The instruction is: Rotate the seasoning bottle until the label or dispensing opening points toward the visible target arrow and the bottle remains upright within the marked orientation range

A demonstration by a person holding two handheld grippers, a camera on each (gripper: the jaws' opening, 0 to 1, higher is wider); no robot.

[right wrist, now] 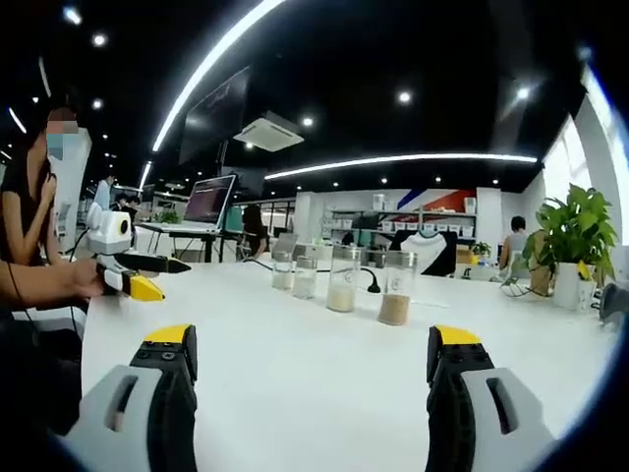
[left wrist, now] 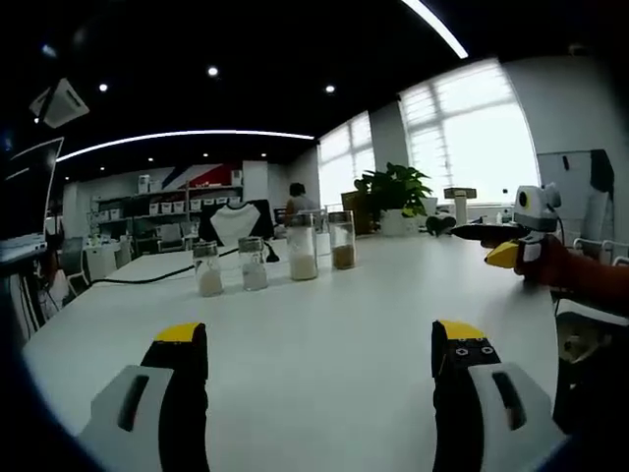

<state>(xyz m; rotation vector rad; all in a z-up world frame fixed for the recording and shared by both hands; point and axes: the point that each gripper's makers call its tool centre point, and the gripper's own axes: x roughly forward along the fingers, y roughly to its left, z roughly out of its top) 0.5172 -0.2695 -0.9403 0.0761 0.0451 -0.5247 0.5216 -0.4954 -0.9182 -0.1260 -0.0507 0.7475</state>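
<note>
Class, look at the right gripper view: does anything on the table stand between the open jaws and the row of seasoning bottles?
Nothing visible does. Bare white table lies between the right hand-held gripper and the seasoning bottles.

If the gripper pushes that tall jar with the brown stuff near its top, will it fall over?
Probably, yes. The brown-filled jar is tall and narrow, so a high push could tip it. It looks like clear glass or plastic, likely slippery. It is only partly filled, so probably light.

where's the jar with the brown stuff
The brown-filled jar stands on the white table at the right end of the row of four in the left gripper view, next to a taller white-filled jar. In the right gripper view it is nearest.
</note>
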